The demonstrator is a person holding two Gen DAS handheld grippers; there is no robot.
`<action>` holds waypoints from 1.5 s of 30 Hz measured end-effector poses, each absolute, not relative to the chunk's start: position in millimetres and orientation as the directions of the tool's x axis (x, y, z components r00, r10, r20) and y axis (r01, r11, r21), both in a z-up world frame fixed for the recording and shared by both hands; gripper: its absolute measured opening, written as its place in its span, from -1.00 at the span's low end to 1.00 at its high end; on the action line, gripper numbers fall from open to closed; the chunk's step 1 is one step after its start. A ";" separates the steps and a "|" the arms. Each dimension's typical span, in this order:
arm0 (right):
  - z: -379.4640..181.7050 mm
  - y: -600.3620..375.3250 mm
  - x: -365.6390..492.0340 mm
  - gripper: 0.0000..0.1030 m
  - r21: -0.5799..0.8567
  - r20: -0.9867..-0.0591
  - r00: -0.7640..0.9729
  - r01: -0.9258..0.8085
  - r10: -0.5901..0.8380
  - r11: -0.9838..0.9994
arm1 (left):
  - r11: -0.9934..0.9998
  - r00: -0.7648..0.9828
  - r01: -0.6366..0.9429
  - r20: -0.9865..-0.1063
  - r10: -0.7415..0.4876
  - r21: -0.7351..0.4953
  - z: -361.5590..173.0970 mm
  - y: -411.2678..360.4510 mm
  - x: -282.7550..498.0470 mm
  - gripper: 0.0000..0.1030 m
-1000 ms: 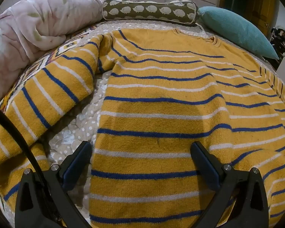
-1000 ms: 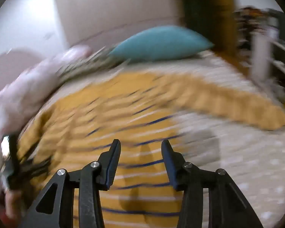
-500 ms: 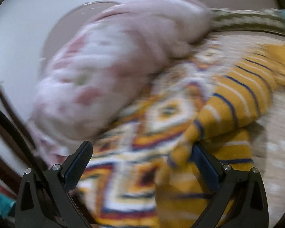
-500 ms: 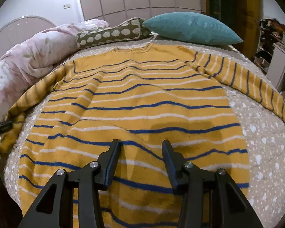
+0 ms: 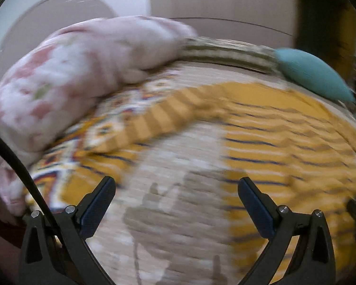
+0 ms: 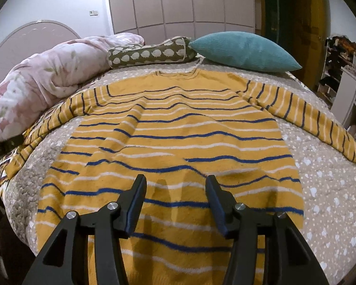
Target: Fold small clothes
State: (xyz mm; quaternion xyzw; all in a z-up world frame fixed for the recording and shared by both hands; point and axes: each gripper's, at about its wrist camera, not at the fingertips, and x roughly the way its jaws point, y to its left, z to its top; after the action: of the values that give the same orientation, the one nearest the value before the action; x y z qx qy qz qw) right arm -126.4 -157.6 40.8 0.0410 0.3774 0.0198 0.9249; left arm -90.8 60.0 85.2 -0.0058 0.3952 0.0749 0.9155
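mustard-yellow knitted sweater with blue and white stripes (image 6: 173,140): flat on dotted bedspread (image 6: 325,190), collar at 12 | right gripper (image 6: 175,201): opening, empty | left gripper (image 5: 176,204): spread wide, empty

My sweater (image 6: 173,140) is mustard yellow with thin blue and white stripes. The bedspread (image 6: 325,190) under it is beige with white spots. At 11 o'clock a pink floral duvet (image 6: 47,83), at 12 an olive bolster (image 6: 149,53) with white blobs, at 1 a plain teal pillow (image 6: 244,51).
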 end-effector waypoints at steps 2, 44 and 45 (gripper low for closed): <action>41.5 -159.9 -128.5 0.09 0.095 -0.706 0.706 0.010 0.060 0.995 | 0.995 0.666 -0.070 -0.740 0.099 0.070 74.7 22.4 -89.5 0.99; 9.9 -172.8 -170.8 0.31 0.090 -0.783 0.621 0.100 0.008 0.991 | 0.998 0.547 0.047 -0.837 0.018 0.052 20.4 -64.1 -153.2 1.00; 9.4 -173.5 -170.7 0.32 0.091 -0.784 0.621 0.101 0.009 0.991 | 0.998 0.547 0.047 -0.837 0.017 0.052 20.5 -63.8 -153.2 1.00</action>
State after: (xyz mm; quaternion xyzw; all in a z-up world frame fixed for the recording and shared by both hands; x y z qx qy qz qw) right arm -170.7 -173.5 9.4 0.0633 0.4344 -0.0256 0.8981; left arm -153.2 -63.8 20.5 0.0341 0.4757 -0.0085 0.8789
